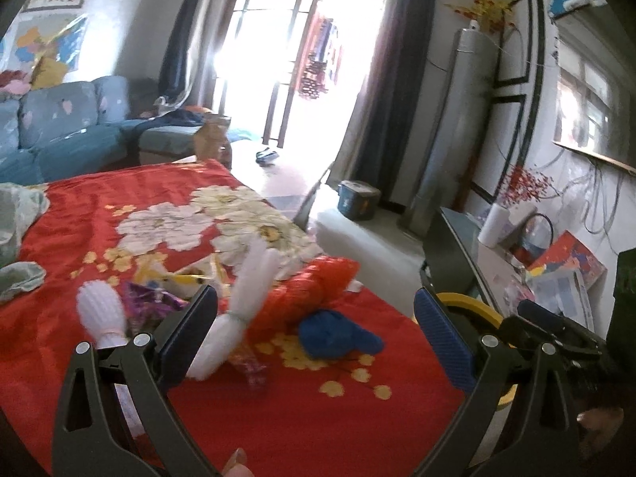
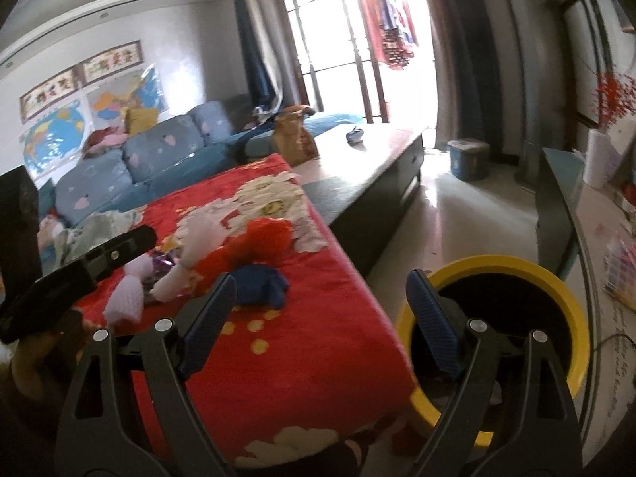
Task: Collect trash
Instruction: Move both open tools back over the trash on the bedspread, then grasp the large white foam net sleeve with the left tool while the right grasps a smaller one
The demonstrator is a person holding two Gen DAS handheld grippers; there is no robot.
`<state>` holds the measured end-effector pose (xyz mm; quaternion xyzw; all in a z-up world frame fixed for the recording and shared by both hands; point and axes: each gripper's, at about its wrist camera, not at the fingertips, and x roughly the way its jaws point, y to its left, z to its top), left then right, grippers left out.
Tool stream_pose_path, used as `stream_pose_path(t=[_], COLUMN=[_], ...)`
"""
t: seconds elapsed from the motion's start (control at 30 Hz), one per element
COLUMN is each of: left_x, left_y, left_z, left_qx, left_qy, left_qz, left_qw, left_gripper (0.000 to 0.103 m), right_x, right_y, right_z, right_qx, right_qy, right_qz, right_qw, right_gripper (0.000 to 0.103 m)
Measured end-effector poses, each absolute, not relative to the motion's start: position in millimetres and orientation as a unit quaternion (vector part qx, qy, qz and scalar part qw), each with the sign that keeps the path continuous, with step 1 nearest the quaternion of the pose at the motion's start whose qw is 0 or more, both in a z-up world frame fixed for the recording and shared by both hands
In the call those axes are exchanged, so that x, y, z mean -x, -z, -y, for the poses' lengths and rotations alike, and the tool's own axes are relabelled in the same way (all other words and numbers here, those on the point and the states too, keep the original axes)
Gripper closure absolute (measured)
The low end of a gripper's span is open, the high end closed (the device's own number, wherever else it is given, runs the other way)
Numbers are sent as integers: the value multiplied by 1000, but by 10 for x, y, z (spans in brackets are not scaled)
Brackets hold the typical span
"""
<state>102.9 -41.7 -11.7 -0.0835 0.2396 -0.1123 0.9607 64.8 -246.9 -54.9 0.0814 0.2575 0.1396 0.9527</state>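
I see a red cloth (image 1: 278, 417) with a soft, plush nap and printed white flowers. On it lie foam-net sleeves, spongy and ribbed: a white one (image 1: 246, 294), an orange-red one (image 1: 318, 282) and a blue one (image 1: 338, 332), beside a crinkled, shiny purple foil wrapper (image 1: 149, 298). My left gripper (image 1: 314, 318) has matt black plastic arms, bright metal rivets and textured blue pads. The bin (image 2: 552, 278) is smooth yellow plastic. The floor (image 2: 469, 206) is glossy.

each claw is a black plastic frame with triangular cut-outs and round silver screws at its pivots, the left claw (image 1: 316, 328) and the right claw (image 2: 320, 314) alike. the fingers (image 1: 443, 344) carry ribbed dark blue pads.
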Motion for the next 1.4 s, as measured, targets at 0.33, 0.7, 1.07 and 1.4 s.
stream_pose_path(t=[0.33,0.7,1.07,1.4], left_x=[-1008,-937,-1025,-1115], left_y=[134,286,539,704], left_z=[-100,-689,-937,-798], left_qx=[112,153,207,195], left_qy=[49,-2,26,49], left_qz=[-243,-271,-326,-358], left_qw=[962,950,922,912], left_gripper=[7,7,28,36], right_x=[-794,-1154,-1730,-2121], right_y=[446,342,495,725], right_z=[2059,1486,1028,771], right_qx=[-67,-50,-65,-75], right_qy=[-187,-239,-256,-241], right_qz=[-262,-279,-349,-411], right_qw=[944,929,899,876], right_gripper=[24,24,26,38])
